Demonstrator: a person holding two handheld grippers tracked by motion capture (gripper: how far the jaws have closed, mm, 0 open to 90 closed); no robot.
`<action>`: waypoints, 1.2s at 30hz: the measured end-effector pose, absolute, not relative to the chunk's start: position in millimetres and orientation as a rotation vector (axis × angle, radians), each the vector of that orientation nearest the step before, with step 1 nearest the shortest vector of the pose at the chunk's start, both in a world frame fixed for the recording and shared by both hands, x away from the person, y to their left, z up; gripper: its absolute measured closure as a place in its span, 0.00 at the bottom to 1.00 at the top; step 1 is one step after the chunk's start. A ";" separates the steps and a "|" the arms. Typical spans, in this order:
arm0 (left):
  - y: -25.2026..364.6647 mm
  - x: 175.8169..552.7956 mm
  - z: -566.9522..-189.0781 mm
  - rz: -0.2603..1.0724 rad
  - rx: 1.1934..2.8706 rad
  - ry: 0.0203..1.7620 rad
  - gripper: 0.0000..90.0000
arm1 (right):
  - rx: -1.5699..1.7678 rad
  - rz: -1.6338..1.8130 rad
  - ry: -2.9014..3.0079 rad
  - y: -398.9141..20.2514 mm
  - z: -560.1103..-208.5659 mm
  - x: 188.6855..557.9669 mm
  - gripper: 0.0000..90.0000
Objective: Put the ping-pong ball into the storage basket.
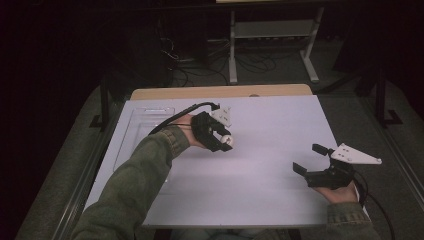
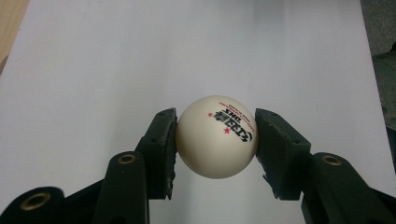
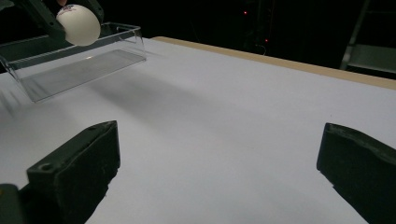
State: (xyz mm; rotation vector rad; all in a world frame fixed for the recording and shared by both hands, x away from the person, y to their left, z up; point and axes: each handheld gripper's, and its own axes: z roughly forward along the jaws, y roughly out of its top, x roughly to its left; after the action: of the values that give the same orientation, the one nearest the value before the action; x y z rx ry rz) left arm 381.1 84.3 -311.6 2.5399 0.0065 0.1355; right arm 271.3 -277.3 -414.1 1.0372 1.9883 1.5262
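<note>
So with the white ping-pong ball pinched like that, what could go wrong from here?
1. The left gripper holds the round white ping-pong ball only at its two sides, above the white table sheet; a small slip could squirt it out and let it roll away.
2. The clear plastic tray has low, see-through walls, so a release might miss or bounce out.

Cream ball (image 2: 217, 137), black-red print
</note>
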 end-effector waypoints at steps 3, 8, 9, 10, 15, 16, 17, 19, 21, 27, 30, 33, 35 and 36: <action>88.9 380.9 -309.7 0.139 2.544 0.013 0.56 | 1.035 1.523 1.991 -276.9 -414.2 271.4 0.00; 96.8 380.1 -308.5 0.148 2.544 0.029 0.56 | 1.036 1.522 1.990 -277.1 -414.2 271.4 0.00; 101.2 380.0 -308.2 0.153 2.545 0.040 0.56 | 1.035 1.521 1.991 -276.9 -414.3 271.4 0.00; 101.2 380.0 -308.2 0.153 2.545 0.040 0.56 | 1.035 1.521 1.991 -276.9 -414.3 271.4 0.00; 111.4 379.2 -306.6 0.165 2.551 0.058 0.56 | 1.034 1.519 1.993 -276.7 -414.5 271.6 0.00; 112.9 379.0 -306.3 0.166 2.552 0.061 0.56 | 1.035 1.517 1.994 -276.7 -414.6 271.7 0.00; 116.8 378.2 -305.5 0.172 2.558 0.068 0.56 | 1.035 1.516 1.995 -276.6 -414.7 271.8 0.00; 119.2 377.6 -305.0 0.173 2.561 0.073 0.56 | 1.036 1.515 1.995 -276.5 -414.7 271.8 0.00; 123.0 376.9 -303.9 0.178 2.561 0.078 0.56 | 1.036 1.514 1.997 -276.3 -414.7 271.7 0.00; 133.7 375.0 -298.6 0.189 2.563 0.095 0.56 | 1.037 1.512 1.999 -276.1 -414.8 271.8 0.00; 139.0 373.7 -296.3 0.191 2.566 0.105 0.56 | 1.038 1.510 2.000 -276.0 -414.8 271.9 0.00; 144.8 372.4 -293.5 0.199 2.566 0.111 0.56 | 1.037 1.511 2.002 -275.9 -414.9 271.9 0.00; 147.5 371.6 -292.8 0.200 2.563 0.119 0.56 | 1.036 1.510 2.003 -275.7 -414.9 271.9 0.00; 149.0 371.5 -292.2 0.204 2.568 0.118 0.56 | 1.036 1.509 2.003 -275.7 -414.9 271.9 0.00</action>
State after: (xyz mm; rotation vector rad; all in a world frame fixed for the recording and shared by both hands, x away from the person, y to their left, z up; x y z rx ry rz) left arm 371.5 149.0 -292.2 2.5682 0.1184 0.2044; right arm 271.9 -275.7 -414.9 1.0360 2.0027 1.5091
